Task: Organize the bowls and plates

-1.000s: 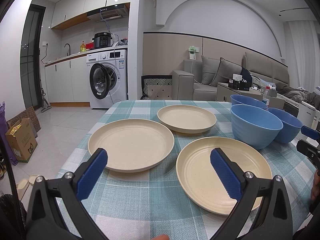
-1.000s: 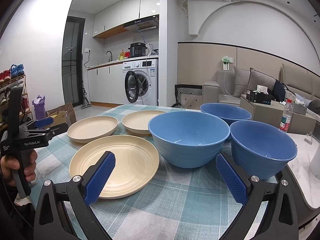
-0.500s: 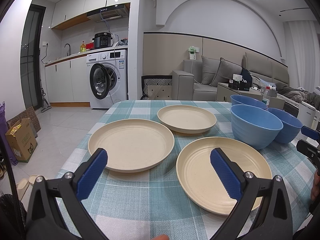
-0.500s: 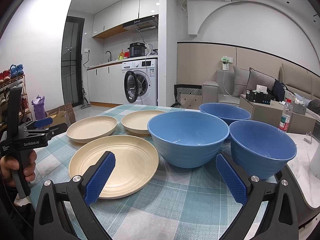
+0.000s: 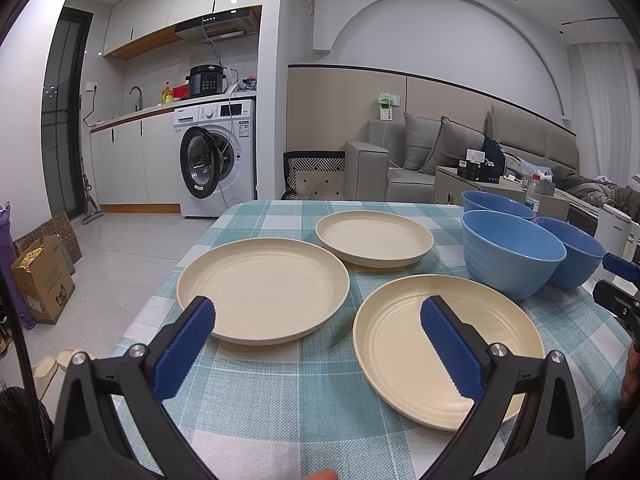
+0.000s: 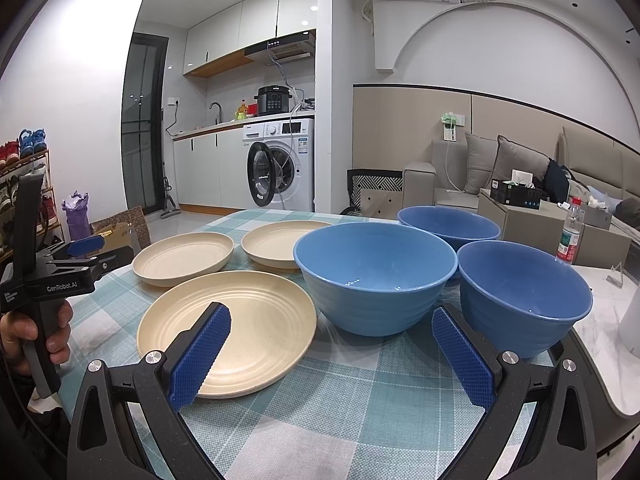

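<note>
Three plates (image 5: 263,288) and three bowls (image 6: 375,276) lie unstacked; nothing is gripped by the spread left gripper (image 5: 316,344) or right gripper (image 6: 332,356).

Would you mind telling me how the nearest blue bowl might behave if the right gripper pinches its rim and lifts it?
The nearest blue bowl looks rigid, so its rim should not flex. Its glossy wall may slip against the fingers. It appears empty and probably light, but a one-sided rim pinch would likely let it tilt.
</note>
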A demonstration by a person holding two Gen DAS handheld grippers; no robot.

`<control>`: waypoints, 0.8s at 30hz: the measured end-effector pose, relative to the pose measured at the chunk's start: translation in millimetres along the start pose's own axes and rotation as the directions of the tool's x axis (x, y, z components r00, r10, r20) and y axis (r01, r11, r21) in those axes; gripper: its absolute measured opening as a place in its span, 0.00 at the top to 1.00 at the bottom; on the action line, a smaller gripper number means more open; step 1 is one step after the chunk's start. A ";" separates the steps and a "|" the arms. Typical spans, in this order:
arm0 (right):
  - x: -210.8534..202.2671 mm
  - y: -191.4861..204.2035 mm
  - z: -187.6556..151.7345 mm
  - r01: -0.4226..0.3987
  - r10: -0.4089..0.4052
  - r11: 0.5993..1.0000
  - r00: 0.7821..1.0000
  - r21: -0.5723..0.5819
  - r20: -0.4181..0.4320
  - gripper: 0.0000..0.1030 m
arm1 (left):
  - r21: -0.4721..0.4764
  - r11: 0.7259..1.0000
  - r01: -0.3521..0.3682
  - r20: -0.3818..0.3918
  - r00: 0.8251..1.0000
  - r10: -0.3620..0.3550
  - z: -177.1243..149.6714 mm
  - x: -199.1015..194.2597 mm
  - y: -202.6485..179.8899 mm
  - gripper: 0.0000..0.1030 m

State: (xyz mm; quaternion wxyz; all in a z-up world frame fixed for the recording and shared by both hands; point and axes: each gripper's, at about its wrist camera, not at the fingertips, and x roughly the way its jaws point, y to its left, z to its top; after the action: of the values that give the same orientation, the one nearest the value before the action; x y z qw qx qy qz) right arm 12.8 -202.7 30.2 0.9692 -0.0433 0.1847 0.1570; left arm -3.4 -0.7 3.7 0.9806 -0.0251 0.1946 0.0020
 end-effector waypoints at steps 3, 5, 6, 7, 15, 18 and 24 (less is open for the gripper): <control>0.2 0.1 -0.2 0.000 0.000 1.000 1.000 0.000 -0.001 0.00 | -0.002 1.000 -0.001 -0.005 1.000 0.001 0.7 0.6 1.1 0.00; 0.7 0.1 -0.2 0.002 -0.002 1.000 1.000 0.001 -0.003 0.00 | -0.007 1.000 0.000 -0.005 1.000 0.000 1.1 1.0 2.5 0.00; -0.3 -2.2 0.3 0.002 -0.002 1.000 1.000 0.002 -0.005 0.00 | -0.009 1.000 -0.001 -0.005 1.000 0.000 1.4 1.1 3.0 0.00; -2.0 -4.9 1.4 0.002 -0.002 1.000 1.000 0.002 -0.006 0.00 | -0.009 1.000 -0.002 -0.005 1.000 0.001 1.8 1.3 2.7 0.00; 5.5 -6.5 2.8 0.003 -0.003 1.000 1.000 0.006 -0.030 0.00 | -0.005 1.000 0.006 -0.009 1.000 -0.006 0.9 2.3 3.3 0.00; 7.9 -4.0 2.6 0.005 -0.005 1.000 0.999 0.004 -0.041 0.00 | -0.016 1.000 0.016 -0.015 1.000 -0.016 0.7 3.6 5.0 0.00; 12.3 0.9 2.2 0.017 -0.017 1.000 0.999 -0.013 -0.051 0.00 | -0.065 0.998 0.027 -0.025 0.999 -0.029 0.4 6.5 12.7 0.00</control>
State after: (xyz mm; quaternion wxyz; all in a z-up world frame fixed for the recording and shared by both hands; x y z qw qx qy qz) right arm 24.1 -198.0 27.7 0.9652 -0.0548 0.2083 0.1487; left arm 2.5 11.9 0.9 0.9766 -0.0593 0.2069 -0.0057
